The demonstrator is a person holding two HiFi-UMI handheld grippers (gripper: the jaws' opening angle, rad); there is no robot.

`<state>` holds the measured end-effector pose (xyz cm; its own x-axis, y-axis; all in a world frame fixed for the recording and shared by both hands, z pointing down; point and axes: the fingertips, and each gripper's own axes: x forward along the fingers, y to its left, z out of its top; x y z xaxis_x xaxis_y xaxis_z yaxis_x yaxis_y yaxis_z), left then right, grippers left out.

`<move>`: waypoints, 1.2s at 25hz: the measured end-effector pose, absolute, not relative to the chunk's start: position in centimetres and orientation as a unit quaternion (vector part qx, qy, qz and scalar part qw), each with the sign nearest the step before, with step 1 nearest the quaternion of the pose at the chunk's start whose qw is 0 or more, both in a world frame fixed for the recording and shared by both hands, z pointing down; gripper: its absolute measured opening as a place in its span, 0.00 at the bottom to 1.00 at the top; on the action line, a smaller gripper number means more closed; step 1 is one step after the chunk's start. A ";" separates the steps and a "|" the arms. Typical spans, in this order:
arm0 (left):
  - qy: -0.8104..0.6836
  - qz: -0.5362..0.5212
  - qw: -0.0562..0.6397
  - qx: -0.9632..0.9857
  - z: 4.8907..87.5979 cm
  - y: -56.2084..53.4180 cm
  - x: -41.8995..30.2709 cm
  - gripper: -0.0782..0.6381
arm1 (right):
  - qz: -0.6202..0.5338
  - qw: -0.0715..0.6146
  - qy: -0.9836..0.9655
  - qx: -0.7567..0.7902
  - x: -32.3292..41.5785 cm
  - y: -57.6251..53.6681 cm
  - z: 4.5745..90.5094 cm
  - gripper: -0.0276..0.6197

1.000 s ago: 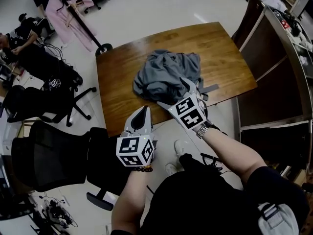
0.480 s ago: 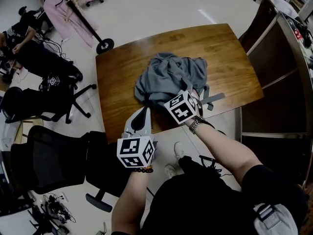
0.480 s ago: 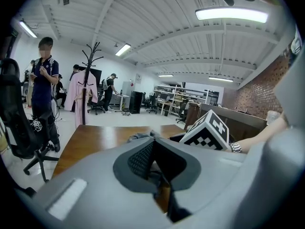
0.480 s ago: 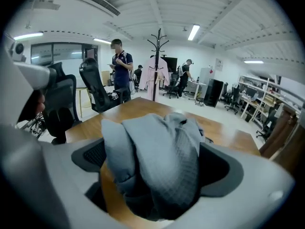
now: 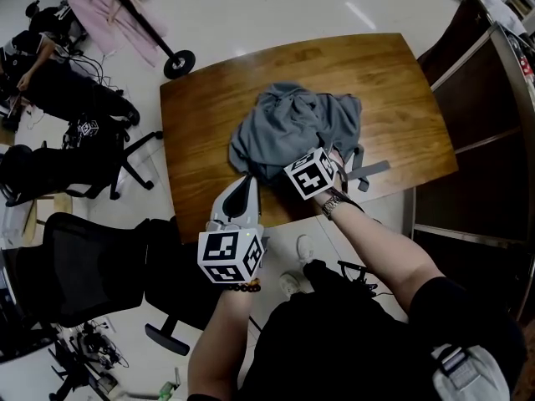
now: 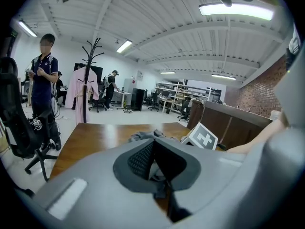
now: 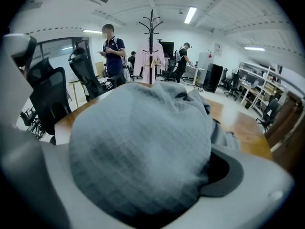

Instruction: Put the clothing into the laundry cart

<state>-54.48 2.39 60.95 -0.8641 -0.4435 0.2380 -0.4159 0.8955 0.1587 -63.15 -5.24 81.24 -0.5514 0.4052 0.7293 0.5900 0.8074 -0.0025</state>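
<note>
Left gripper (image 5: 247, 184): at the near edge of the table (image 5: 201, 98), jaws clenched together, nothing between them. Right gripper (image 5: 328, 155): just past that edge, jaws spread wide, with the grey clothing (image 5: 292, 124) bulging between them. The clothing lies heaped at the table's middle.

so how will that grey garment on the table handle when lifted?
Probably floppy: the grey garment lies crumpled in soft folds. Likely light, since the fabric looks thin. Its loose strip near the table edge may trail or snag.
</note>
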 end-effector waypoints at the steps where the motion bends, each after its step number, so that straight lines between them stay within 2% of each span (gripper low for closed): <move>1: -0.964 -0.051 0.136 0.222 61.0 2.3 -54.6 0.11 | -0.117 0.377 -0.873 -0.287 -63.3 -5.2 81.4 0.95; 3: -0.964 -0.050 0.138 0.221 61.0 2.2 -54.8 0.11 | -0.108 0.371 -0.875 -0.291 -63.8 -5.2 81.2 0.92; 7: -0.964 -0.046 0.141 0.222 61.2 1.7 -55.2 0.11 | -0.079 0.401 -0.861 -0.304 -63.4 -5.1 82.9 0.75; 11: -0.964 -0.044 0.143 0.221 61.4 1.6 -55.6 0.11 | -0.079 0.385 -0.868 -0.304 -64.5 -5.1 82.5 0.68; 13: -0.964 -0.043 0.143 0.220 61.4 1.6 -56.0 0.11 | -0.085 0.372 -0.873 -0.302 -65.3 -5.2 81.9 0.57; 15: -0.964 -0.041 0.142 0.221 61.2 1.5 -56.3 0.11 | -0.071 0.399 -0.860 -0.311 -64.5 -5.0 82.9 0.40; 17: -0.964 -0.040 0.141 0.222 61.2 1.4 -56.4 0.11 | -0.066 0.401 -0.858 -0.315 -64.4 -5.0 82.7 0.31; 21: -0.964 -0.040 0.139 0.225 60.8 1.5 -55.8 0.11 | -0.074 0.342 -0.885 -0.307 -65.0 -5.6 79.1 0.26; 30: -0.958 -0.037 0.118 0.260 56.9 0.8 -52.2 0.11 | -0.036 0.298 -0.910 -0.287 -60.8 -6.8 71.8 0.24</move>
<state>-52.23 0.76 56.86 -0.8374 -0.5064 0.2058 -0.4889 0.8622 0.1326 -60.84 -6.85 71.82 -0.6573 0.5008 0.5632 0.5441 0.8324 -0.1051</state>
